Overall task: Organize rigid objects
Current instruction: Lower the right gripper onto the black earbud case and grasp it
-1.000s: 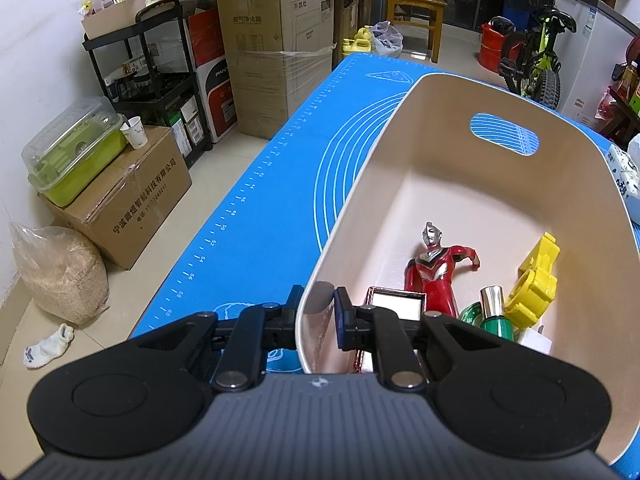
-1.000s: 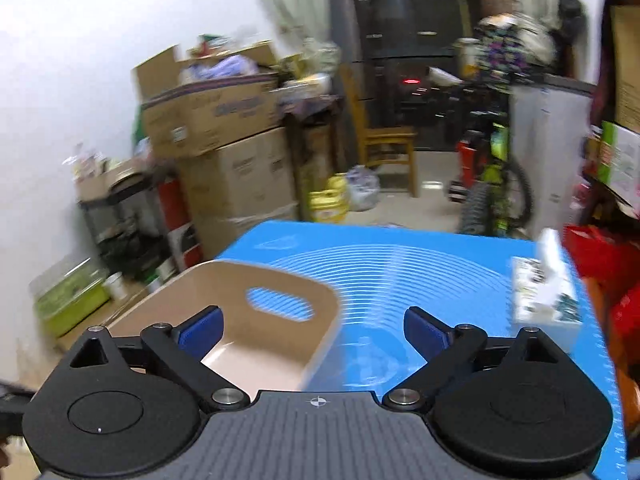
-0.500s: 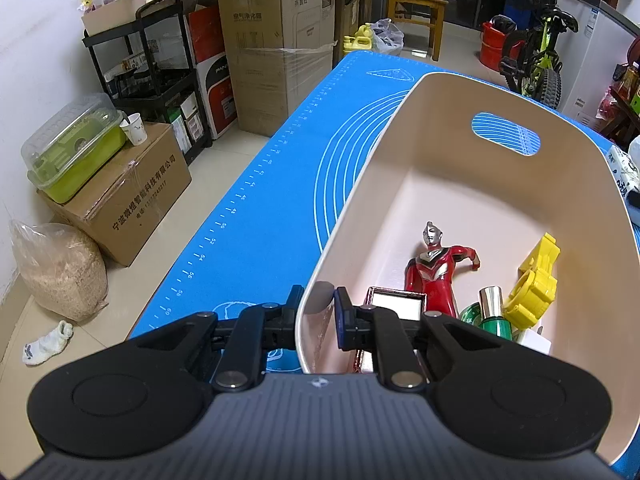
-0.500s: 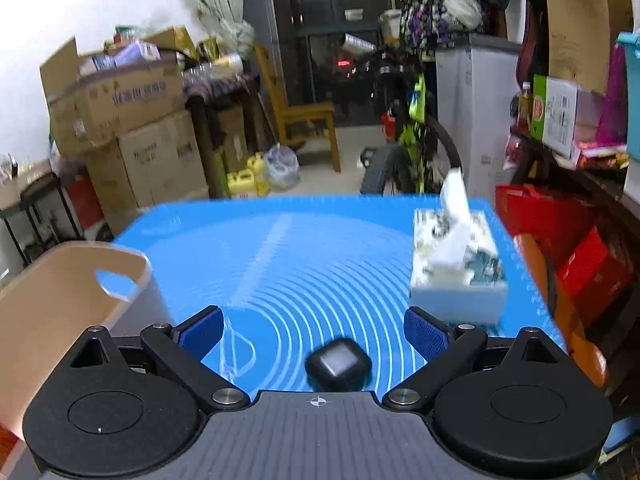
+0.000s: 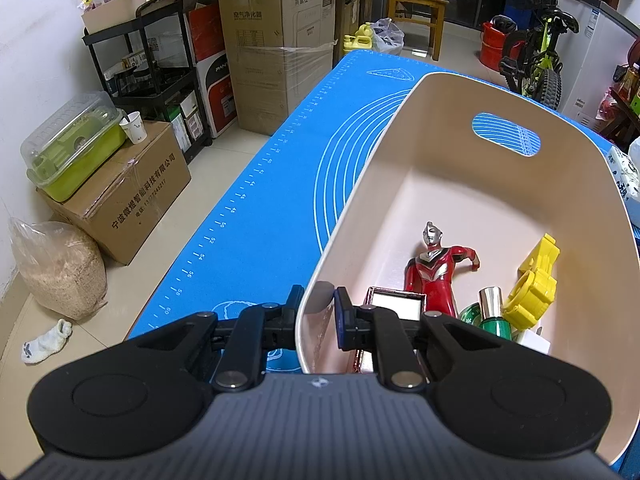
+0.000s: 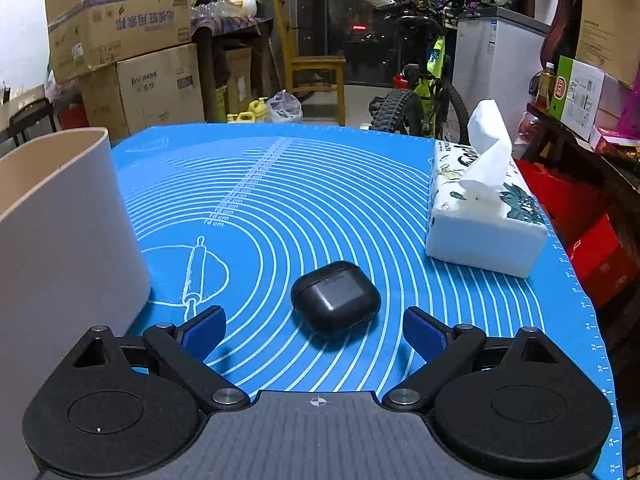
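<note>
Left gripper point(image 5: 317, 309): I clamp the bin point(image 5: 580, 264) rim, steadying it for loading
Right gripper point(image 6: 314, 330): jaws spread wide, I line up
Earbud case point(image 6: 335, 298): on the mat point(image 6: 360, 208) just ahead, bin beside

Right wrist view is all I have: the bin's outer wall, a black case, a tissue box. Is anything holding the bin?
Observer: Yes. The left hand-held gripper is shut on the beige bin, pinching its near rim.
Operator: Is the bin empty?
Observer: No. A red figure lies on its floor.
Operator: Anything else inside?
Observer: A yellow plastic piece and a green bottle with a metallic cap sit at the near right.
</note>
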`<action>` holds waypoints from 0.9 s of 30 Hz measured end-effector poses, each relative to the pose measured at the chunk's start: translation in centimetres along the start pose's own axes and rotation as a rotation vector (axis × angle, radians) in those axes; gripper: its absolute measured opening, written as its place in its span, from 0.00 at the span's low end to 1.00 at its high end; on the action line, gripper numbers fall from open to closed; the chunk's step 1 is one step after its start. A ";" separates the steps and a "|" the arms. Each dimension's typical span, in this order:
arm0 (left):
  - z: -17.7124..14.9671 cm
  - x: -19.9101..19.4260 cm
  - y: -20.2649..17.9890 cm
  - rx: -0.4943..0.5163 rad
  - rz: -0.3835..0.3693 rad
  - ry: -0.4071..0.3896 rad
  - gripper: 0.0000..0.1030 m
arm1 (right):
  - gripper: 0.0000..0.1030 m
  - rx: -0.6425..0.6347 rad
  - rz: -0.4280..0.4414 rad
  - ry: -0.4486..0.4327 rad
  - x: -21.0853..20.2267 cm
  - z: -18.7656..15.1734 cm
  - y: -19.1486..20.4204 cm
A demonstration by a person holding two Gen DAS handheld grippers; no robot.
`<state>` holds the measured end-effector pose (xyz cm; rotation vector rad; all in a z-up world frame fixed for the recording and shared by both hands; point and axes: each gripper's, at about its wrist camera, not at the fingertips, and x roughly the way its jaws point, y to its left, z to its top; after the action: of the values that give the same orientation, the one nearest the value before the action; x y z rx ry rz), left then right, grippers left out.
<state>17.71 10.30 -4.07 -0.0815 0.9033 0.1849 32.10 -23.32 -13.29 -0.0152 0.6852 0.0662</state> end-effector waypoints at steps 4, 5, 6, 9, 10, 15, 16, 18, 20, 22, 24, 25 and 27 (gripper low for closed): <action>0.0 0.0 0.0 0.000 0.000 0.000 0.17 | 0.92 0.000 -0.020 -0.023 0.4 -0.1 0.0; 0.0 0.0 0.0 0.001 0.000 0.000 0.17 | 0.91 0.006 -0.022 -0.026 0.5 -0.1 -0.1; 0.0 0.0 0.0 0.001 0.000 0.000 0.18 | 0.89 0.012 -0.026 -0.027 0.7 -0.1 -0.3; 0.0 0.1 0.0 0.001 0.002 0.001 0.18 | 0.82 0.017 -0.035 -0.022 1.5 -0.2 -0.4; 0.0 0.1 0.0 0.001 0.002 0.001 0.18 | 0.79 0.009 -0.040 -0.025 1.7 -0.2 -0.4; 0.0 0.1 0.0 0.000 0.004 0.002 0.18 | 0.59 -0.011 -0.026 -0.053 1.9 0.0 -0.2; -0.1 0.1 0.0 0.001 0.005 0.002 0.18 | 0.57 -0.013 -0.019 -0.056 1.9 0.0 -0.2; 0.0 0.1 0.0 0.000 0.004 0.002 0.18 | 0.57 -0.015 -0.019 -0.056 1.9 0.0 -0.2; 0.0 0.1 0.0 0.000 0.004 0.002 0.18 | 0.57 -0.017 -0.024 -0.057 1.8 0.0 -0.1; -0.1 0.1 0.0 0.001 0.004 0.002 0.18 | 0.57 -0.039 -0.043 -0.059 1.6 -0.1 0.1; 0.0 0.1 0.0 -0.001 0.004 0.002 0.18 | 0.57 -0.054 -0.055 -0.058 1.2 -0.1 0.2; 0.0 0.1 0.0 0.000 0.005 0.002 0.18 | 0.57 -0.052 -0.055 -0.059 1.0 -0.1 0.2; 0.0 0.1 0.0 0.001 0.005 0.002 0.18 | 0.57 -0.045 -0.058 -0.068 0.3 0.0 -0.2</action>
<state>17.74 10.30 -4.14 -0.0783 0.9055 0.1893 32.35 -23.49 -13.49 -0.0754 0.6151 0.0260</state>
